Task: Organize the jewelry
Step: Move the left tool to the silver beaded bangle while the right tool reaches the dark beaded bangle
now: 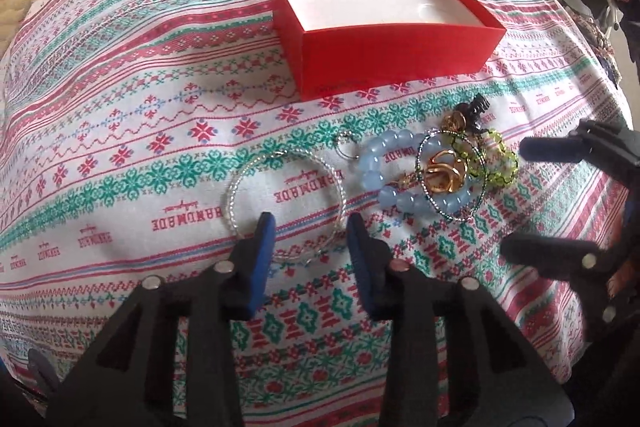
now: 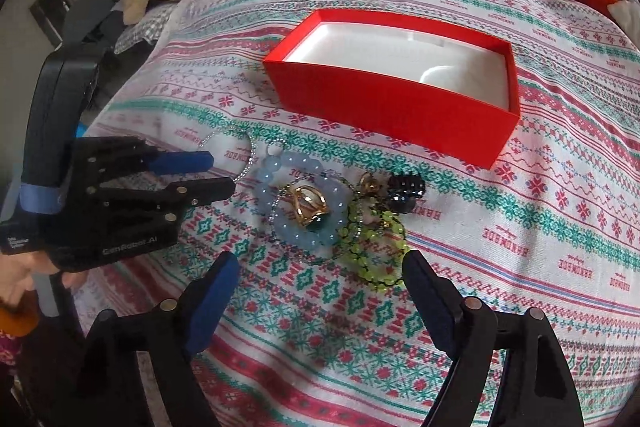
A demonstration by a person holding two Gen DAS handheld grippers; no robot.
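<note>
Left wrist view has the left hand-held gripper [image 1: 308, 227] with its fingers apart, straddling the near arc of a thin silver bangle [image 1: 286, 199] lying flat on the patterned bedspread [image 1: 120, 147]. Just right of it sits the heap: a blue bead bracelet [image 1: 394, 173], gold rings [image 1: 442, 171], a green bead bracelet [image 1: 490, 163] and a black hair clip [image 1: 476, 111]. Beyond, farther ahead, the red box [image 1: 396, 55] stands open with nothing visible inside. The right hand-held gripper [image 2: 320, 287], also spread wide, hangs just short of the heap, so it looks nearer to that.
</note>
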